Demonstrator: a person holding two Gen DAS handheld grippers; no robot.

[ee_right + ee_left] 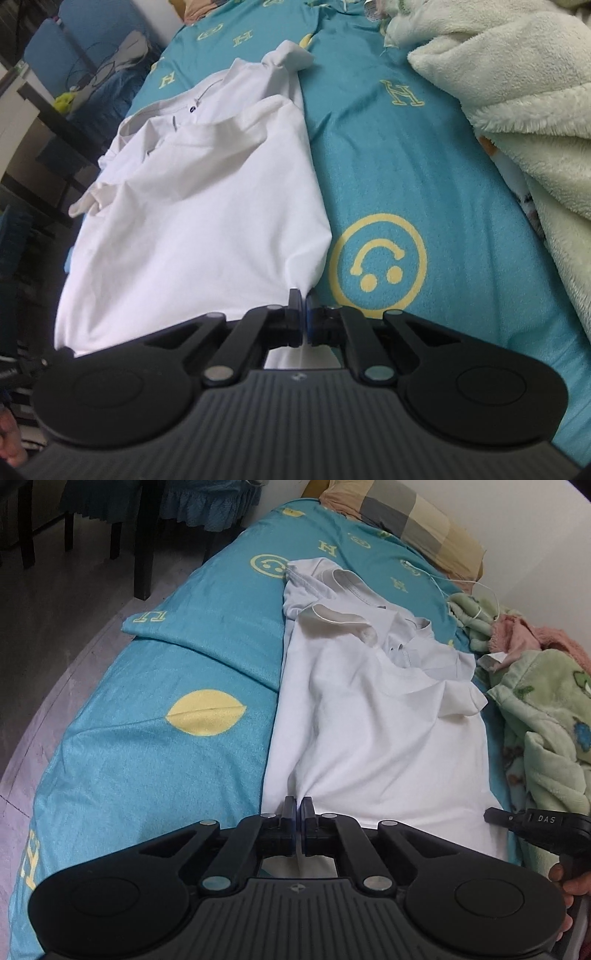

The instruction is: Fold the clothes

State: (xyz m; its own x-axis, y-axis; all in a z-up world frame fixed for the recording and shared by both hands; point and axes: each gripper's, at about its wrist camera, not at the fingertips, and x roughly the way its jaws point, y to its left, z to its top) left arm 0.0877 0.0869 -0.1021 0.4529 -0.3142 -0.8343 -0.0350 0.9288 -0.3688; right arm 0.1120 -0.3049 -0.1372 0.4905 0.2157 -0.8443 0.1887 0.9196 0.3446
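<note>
Left wrist view: left hand-held gripper (297,805) is pinched closed on the hem of the white shirt (369,731), prob. to keep that corner taut. Shirt lies on the bed (147,746) w/ its sleeves already turned in, collar at the far end. Green blanket (546,709) is bunched just beside it.

Right wrist view: right hand-held gripper (303,299) is clamped on the other hem corner of the shirt (207,206), so both corners can lift together for the next fold.

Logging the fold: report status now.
Left gripper, right gripper shut on white shirt hem corners. Shirt flat on bedsheet. Fleece blanket beside.
</note>
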